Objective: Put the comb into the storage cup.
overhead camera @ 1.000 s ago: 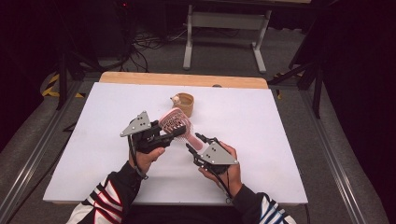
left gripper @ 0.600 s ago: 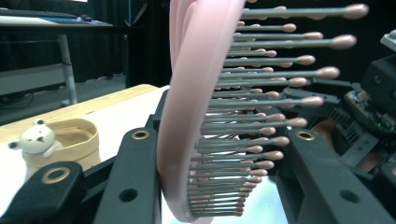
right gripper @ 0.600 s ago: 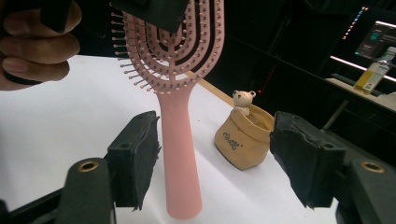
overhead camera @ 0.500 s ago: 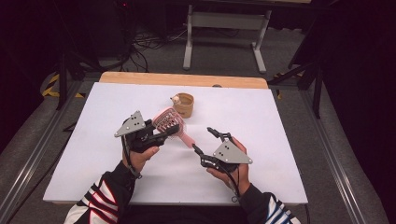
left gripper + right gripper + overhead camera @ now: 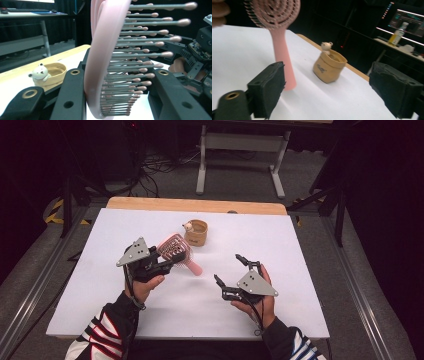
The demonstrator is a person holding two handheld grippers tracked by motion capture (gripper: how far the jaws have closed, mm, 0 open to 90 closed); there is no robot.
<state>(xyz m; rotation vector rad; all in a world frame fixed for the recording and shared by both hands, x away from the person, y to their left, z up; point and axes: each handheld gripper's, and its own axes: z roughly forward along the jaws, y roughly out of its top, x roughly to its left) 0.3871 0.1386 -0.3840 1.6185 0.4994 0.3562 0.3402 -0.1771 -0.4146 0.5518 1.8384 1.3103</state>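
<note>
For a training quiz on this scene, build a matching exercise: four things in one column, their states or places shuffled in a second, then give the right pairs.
Column one:
1. pink plastic hairbrush
2. tan cup with a small white bear on its rim
3. left gripper
4. right gripper

Column two:
A. jaws wide apart, nothing between them
B. stands on the white table beyond the brush
C. clamped by its head
D. shut on the brush

Pairs: 1-C, 2-B, 3-D, 4-A
</note>
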